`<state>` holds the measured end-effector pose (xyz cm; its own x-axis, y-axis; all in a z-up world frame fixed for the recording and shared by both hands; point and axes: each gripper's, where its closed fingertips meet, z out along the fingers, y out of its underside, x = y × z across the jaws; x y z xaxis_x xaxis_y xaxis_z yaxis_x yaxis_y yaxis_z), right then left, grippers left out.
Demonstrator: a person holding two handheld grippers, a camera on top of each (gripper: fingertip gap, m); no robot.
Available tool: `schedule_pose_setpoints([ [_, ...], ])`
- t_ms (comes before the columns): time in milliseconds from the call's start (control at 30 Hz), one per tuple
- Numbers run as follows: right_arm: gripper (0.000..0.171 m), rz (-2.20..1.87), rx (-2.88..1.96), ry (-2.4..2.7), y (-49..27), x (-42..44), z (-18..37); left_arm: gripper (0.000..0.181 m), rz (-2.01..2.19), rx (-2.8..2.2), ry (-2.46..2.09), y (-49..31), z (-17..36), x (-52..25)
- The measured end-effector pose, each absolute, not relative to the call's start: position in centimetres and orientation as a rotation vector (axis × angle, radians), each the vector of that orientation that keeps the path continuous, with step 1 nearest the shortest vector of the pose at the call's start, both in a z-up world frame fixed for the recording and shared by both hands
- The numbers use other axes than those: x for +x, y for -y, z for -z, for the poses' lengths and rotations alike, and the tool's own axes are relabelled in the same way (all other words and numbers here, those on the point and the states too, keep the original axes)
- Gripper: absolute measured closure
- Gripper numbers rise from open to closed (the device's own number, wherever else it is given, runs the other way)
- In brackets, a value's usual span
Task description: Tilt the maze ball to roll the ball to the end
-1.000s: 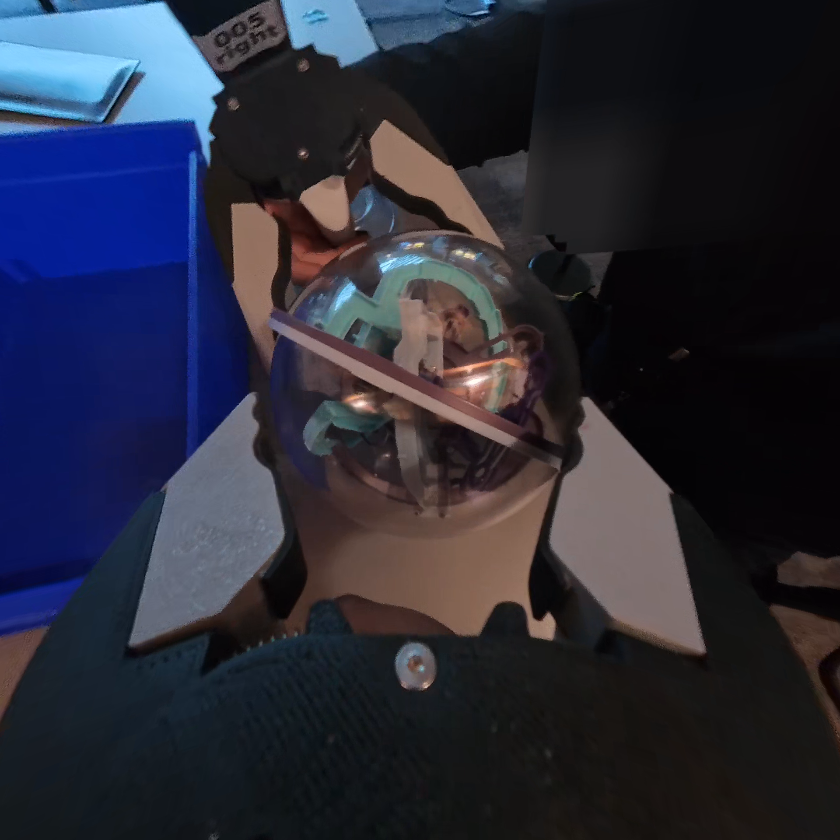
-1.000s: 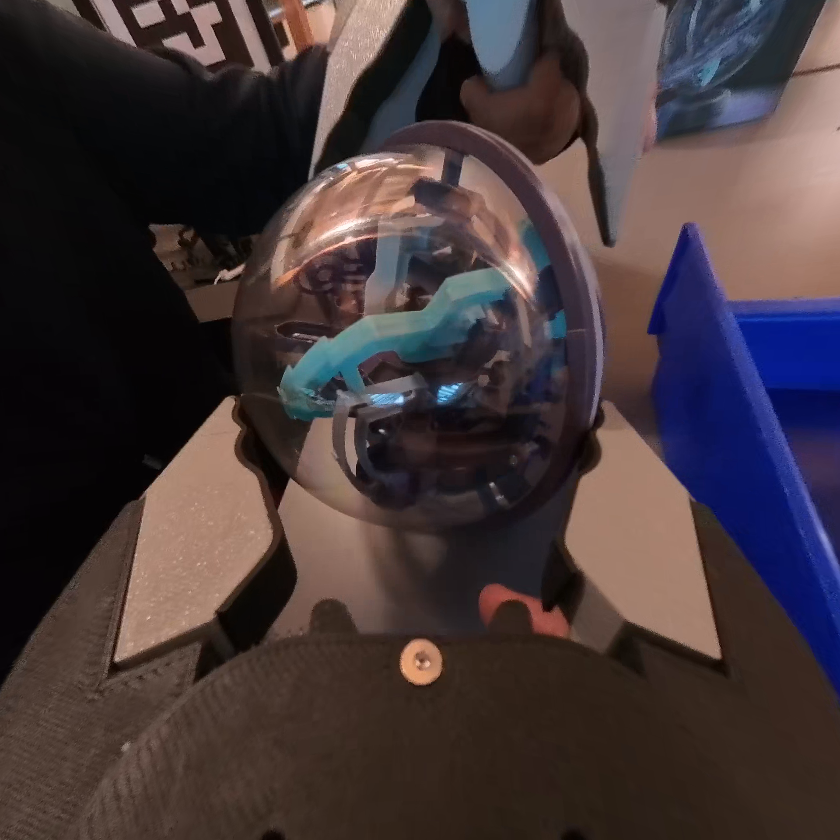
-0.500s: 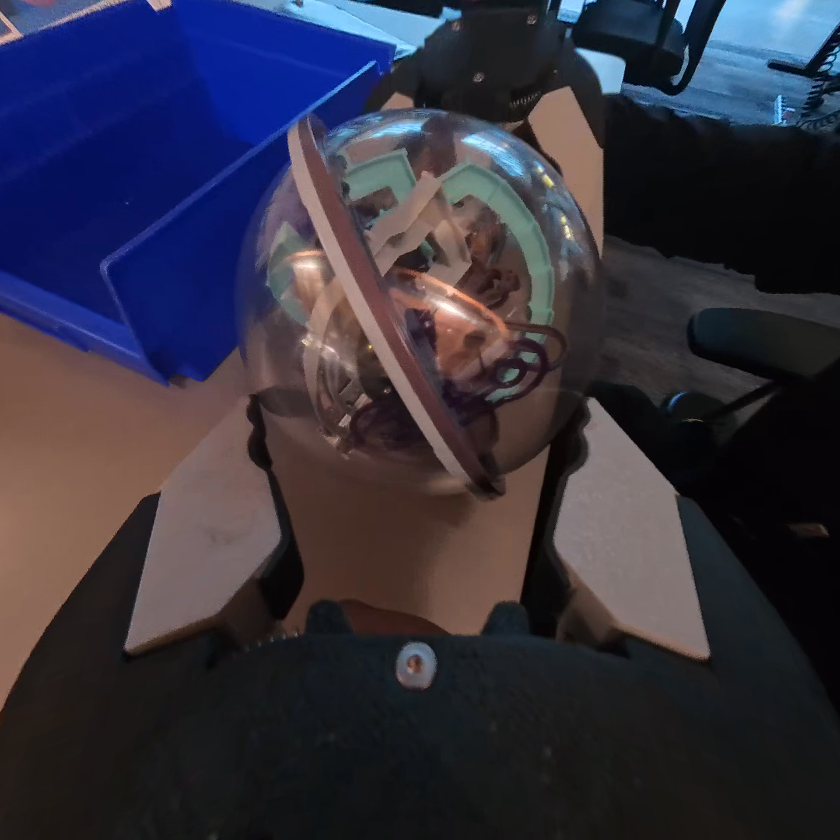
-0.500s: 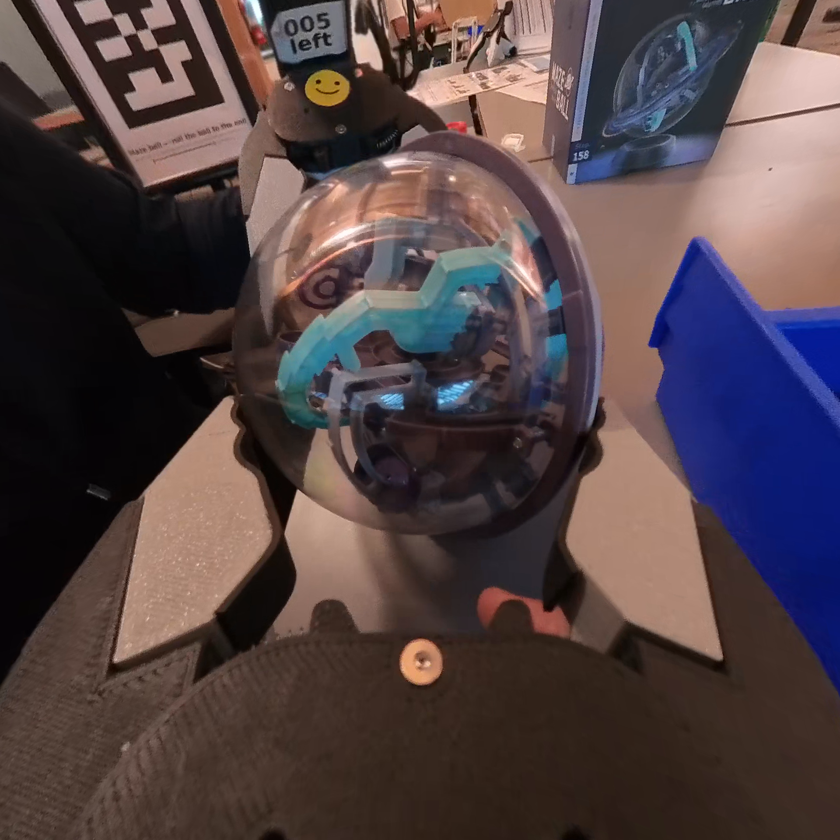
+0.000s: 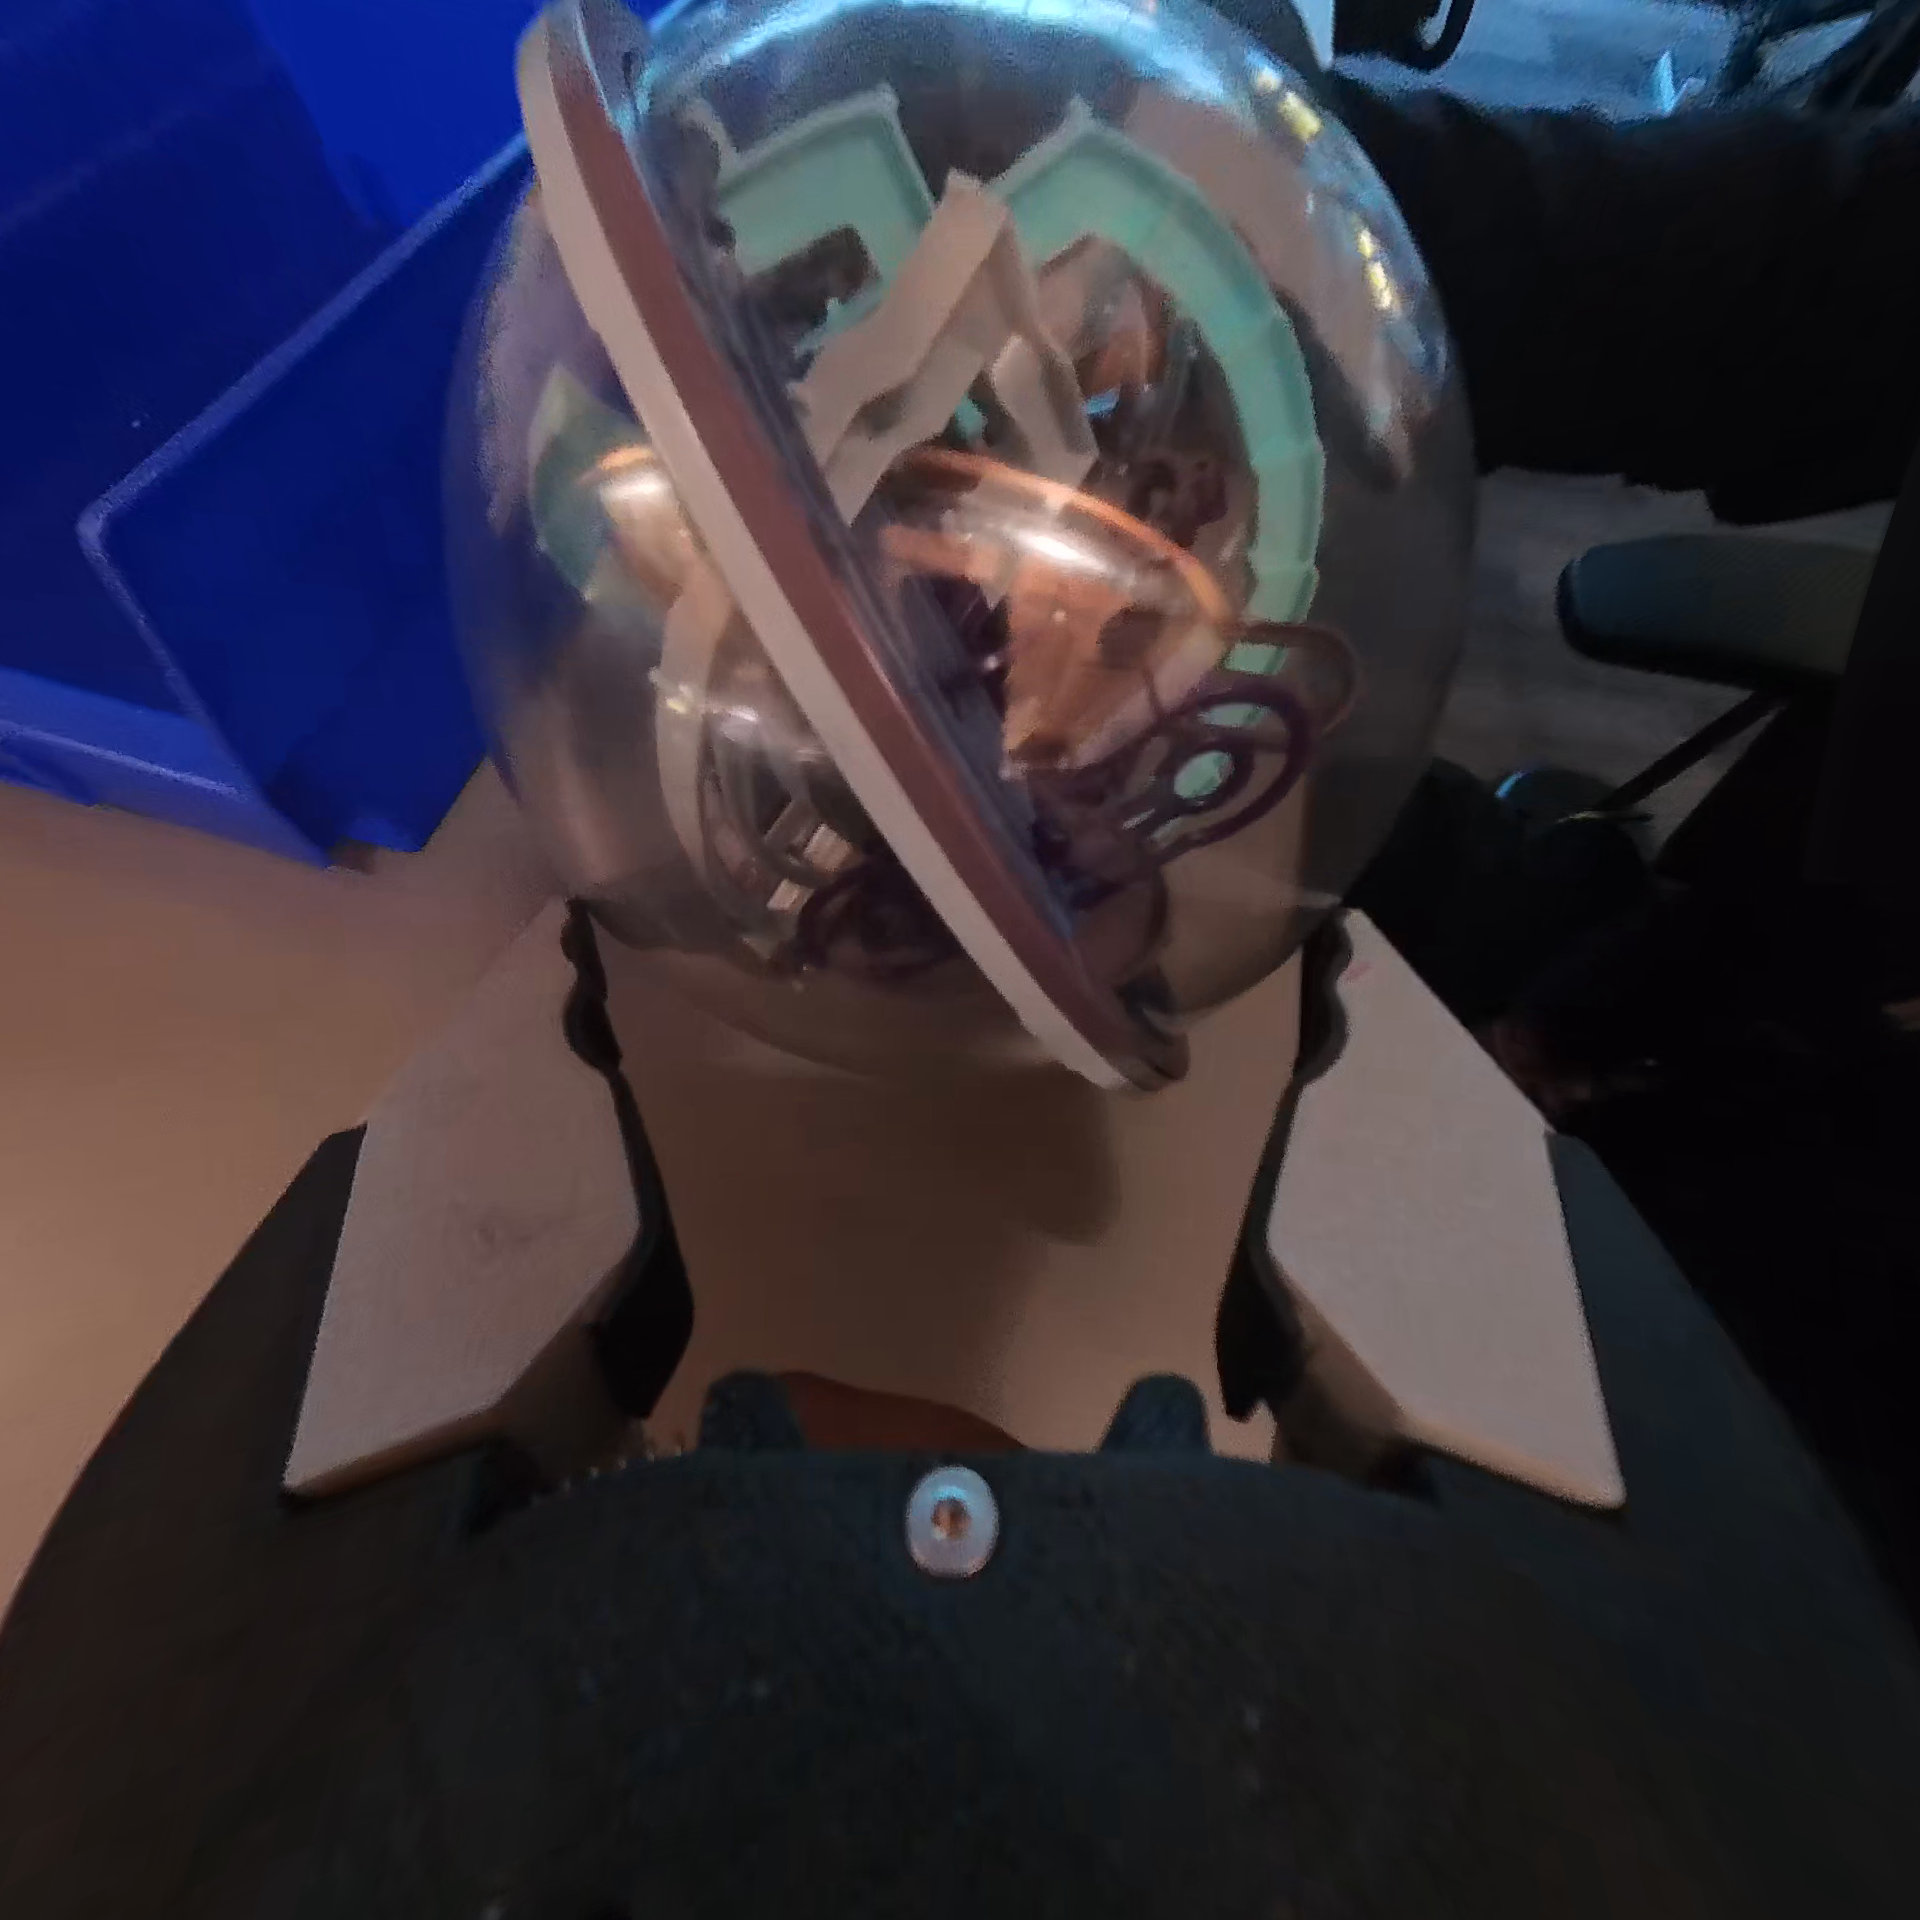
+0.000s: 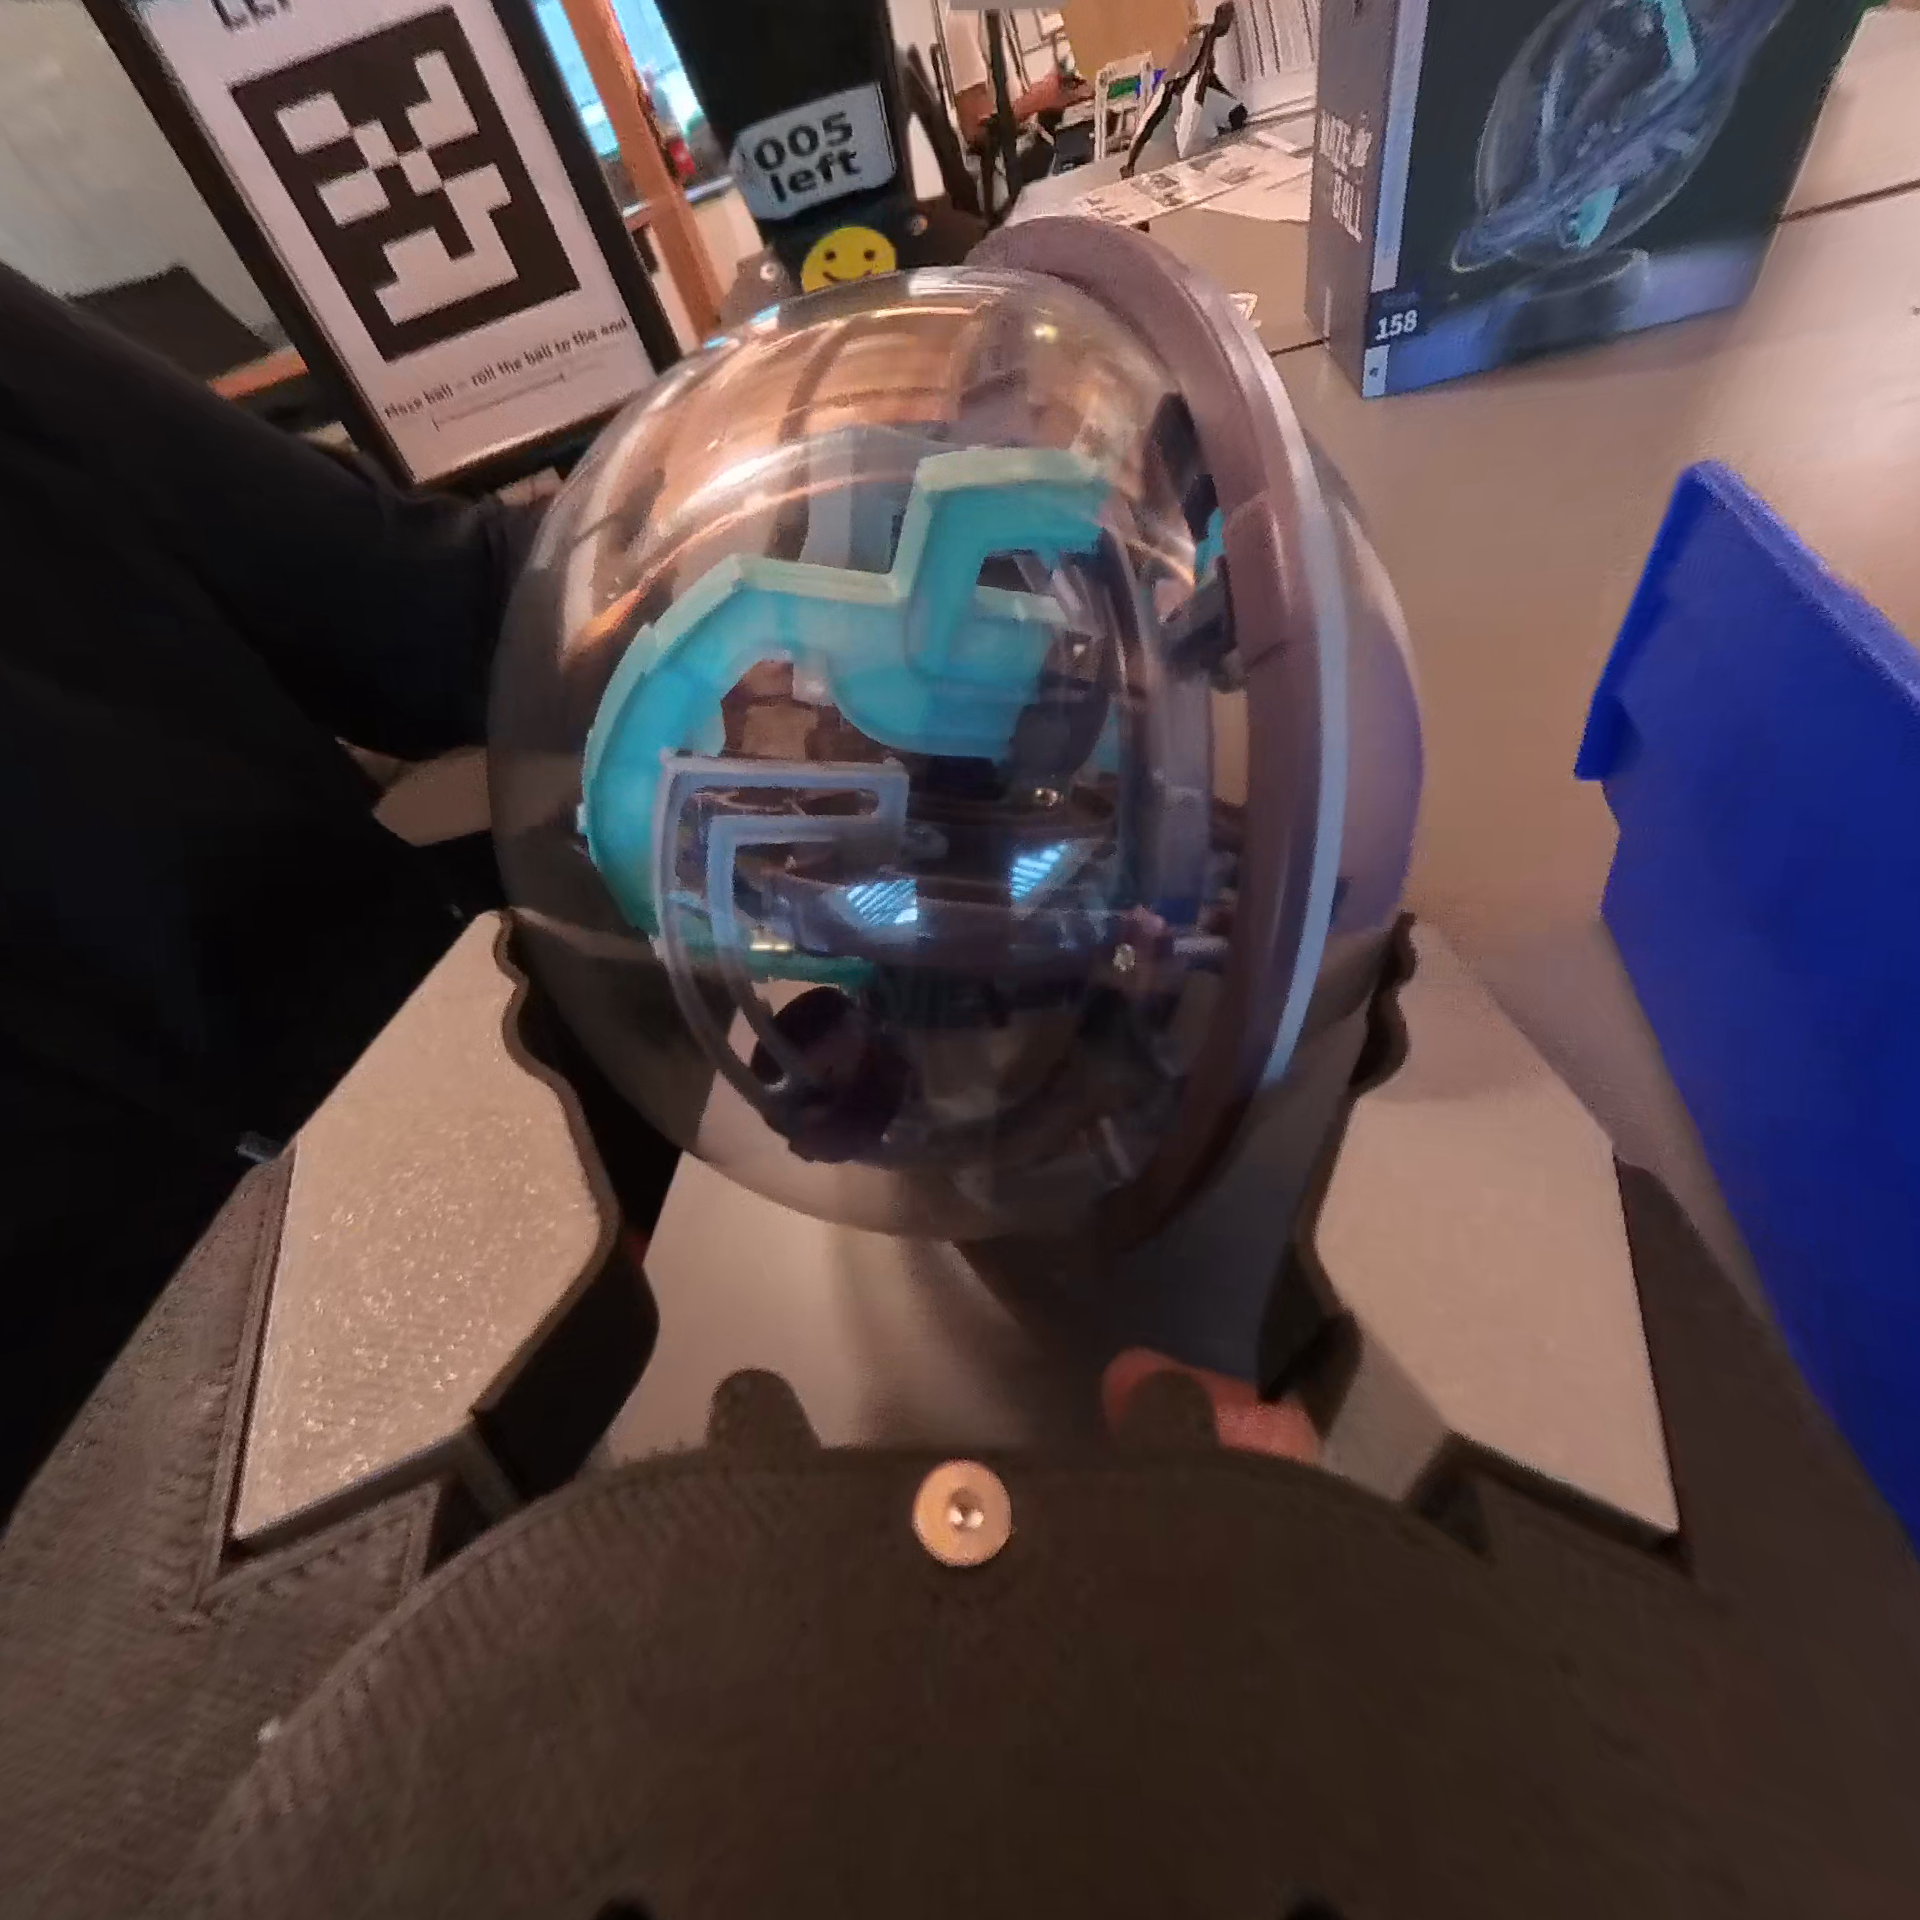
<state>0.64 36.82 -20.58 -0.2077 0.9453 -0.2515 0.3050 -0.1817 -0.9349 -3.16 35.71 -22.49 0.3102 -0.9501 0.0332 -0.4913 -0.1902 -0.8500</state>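
Observation:
The maze ball [image 5: 956,520] is a clear sphere with teal, grey and purple tracks inside and a grey ring around its middle. It is held in the air between both grippers. My left gripper [image 5: 956,966] is shut on its lower sides, and the ring runs steeply from upper left to lower right. My right gripper [image 6: 956,935] is shut on the maze ball [image 6: 935,779] from the opposite side, with the ring upright at the right. The left gripper's body [image 6: 847,260] shows behind the ball. I cannot make out the small rolling ball inside.
A blue bin [image 5: 208,416] stands on the tan table [image 5: 156,1039], close to the ball; it shows at the right in the right wrist view [image 6: 1787,831]. A product box [image 6: 1558,187] and a marker sign [image 6: 416,208] stand behind. A dark sleeve [image 6: 208,727] is at the left. A chair [image 5: 1714,623] stands beyond the table.
Both grippers have turned the ball together. Its ring went from a shallow slant to steep in the left view. The views swung toward the blue bin and the sign.

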Motion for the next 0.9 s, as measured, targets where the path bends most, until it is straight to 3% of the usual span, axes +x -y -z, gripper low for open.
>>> schedule_pose_setpoints([
  [233, 0.021, -1.352, -1.502, 1.508, -37.2, 0.6, 21.2, 0.066, 0.775, -1.839, -1.190, -35.7, 22.5, -4.2],
  [400, 0.021, -1.353, -1.523, 1.478, -37.5, 0.5, 21.2, 0.052, 0.726, -1.799, -1.122, -36.3, 23.0, -3.2],
  [600, 0.020, -1.254, -1.433, 1.418, -38.1, 0.4, 19.9, 0.052, 0.629, -1.790, -1.211, -37.1, 23.2, -3.1],
  [900, 0.019, -1.127, -1.343, 1.412, -37.6, 1.5, 15.0, 0.050, 0.508, -1.604, -1.311, -37.1, 15.5, -2.1],
])
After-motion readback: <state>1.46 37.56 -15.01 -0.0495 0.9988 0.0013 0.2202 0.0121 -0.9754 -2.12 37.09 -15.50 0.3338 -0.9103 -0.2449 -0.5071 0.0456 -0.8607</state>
